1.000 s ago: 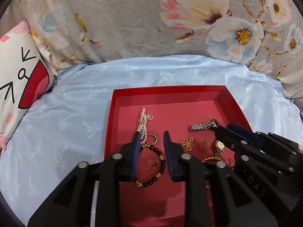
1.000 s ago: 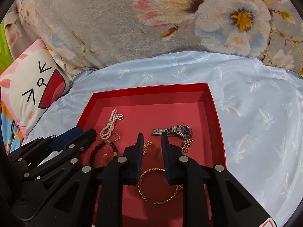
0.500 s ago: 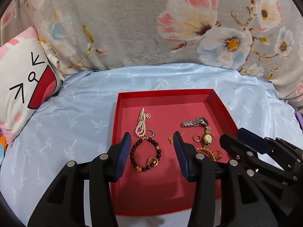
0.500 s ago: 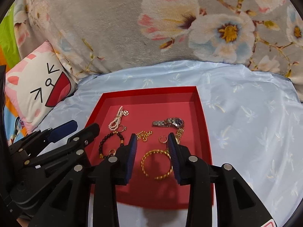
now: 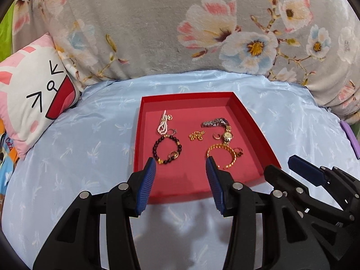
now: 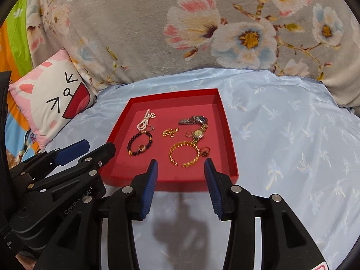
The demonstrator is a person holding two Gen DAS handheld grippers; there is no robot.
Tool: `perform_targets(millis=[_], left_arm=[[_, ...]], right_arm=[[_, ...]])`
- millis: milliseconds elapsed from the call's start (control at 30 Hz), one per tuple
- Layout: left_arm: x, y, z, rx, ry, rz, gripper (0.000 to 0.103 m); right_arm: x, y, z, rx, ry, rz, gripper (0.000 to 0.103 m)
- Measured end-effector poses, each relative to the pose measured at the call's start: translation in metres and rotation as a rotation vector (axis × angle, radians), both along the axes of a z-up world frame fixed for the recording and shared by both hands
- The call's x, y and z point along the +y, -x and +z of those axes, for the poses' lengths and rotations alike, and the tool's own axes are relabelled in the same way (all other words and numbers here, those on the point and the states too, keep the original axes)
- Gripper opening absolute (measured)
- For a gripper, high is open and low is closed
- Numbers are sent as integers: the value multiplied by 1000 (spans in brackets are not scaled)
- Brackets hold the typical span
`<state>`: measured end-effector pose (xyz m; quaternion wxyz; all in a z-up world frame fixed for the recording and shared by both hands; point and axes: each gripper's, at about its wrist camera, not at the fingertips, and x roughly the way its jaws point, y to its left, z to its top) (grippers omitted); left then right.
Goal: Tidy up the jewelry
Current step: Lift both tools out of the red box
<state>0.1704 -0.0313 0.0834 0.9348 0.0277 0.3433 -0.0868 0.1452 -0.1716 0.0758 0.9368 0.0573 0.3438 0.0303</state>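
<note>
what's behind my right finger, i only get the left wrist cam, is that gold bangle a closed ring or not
Observer: Not closed. The right wrist view shows the gold bangle whole: it is an open cuff, and its gap faces the near wall of the red tray.
Operator: ok and is the right gripper carrying anything, i only see it side on
Observer: No. The right gripper is seen head on there. Its jaws are opening and there is nothing between them.
Operator: what's the small thing right of the bangle
Observer: A gold ring with a dark stone, lying on the tray floor just right of the bangle.
</note>
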Motion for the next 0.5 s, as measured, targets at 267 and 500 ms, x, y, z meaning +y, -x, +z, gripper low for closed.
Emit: perform_targets(millis=[267,500], left_arm=[[4,31,-10,8,-7,11,45],[8,50,-23,7,-18,19,47]], right_arm=[[4,38,-10,-2,21,-20,52],[7,59,-24,11,21,-31,55]])
